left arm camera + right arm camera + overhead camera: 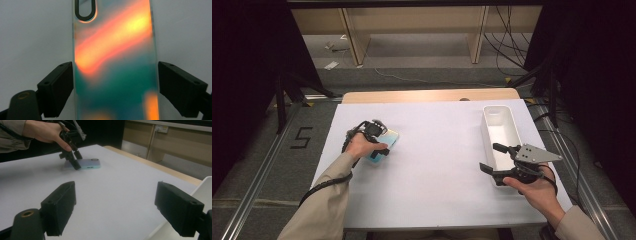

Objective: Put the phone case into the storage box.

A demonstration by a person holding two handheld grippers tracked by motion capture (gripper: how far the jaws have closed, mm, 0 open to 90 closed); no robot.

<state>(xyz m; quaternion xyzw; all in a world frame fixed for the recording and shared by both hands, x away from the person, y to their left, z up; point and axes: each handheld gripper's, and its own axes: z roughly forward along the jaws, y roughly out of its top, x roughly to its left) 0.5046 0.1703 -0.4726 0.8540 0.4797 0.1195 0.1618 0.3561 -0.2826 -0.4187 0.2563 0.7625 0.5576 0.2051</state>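
The phone [383, 144] lay flat on the white table sheet [437, 165], well to the left of the long white bin [501, 131], back side up, its glossy shell throwing orange and green reflections in the left gripper view [115, 62]. The left gripper [377, 141] stood directly over it, pointing down, with one black jaw on each long edge; the left jaw sat right against the edge, and the right one showed at most a hairline gap, so the pads looked on the point of contact rather than pressing (no firm squeeze could be read from the pictures). That straddling stance made sense as a judgement: taking the phone across its narrow width gives the pads two parallel sides to bear on, and coming from above suits a thing lying flat with no underside to reach. The right gripper [501, 166] hung well away from the phone, just beside the bin's near end, its jaws spread wide with nothing between them, held level and aimed across the sheet toward the phone [86, 164]. It seemed parked there to keep clear of the left hand [362, 146] while staying close to the bin, which stood upright along the sheet's right edge and looked ready to receive something.
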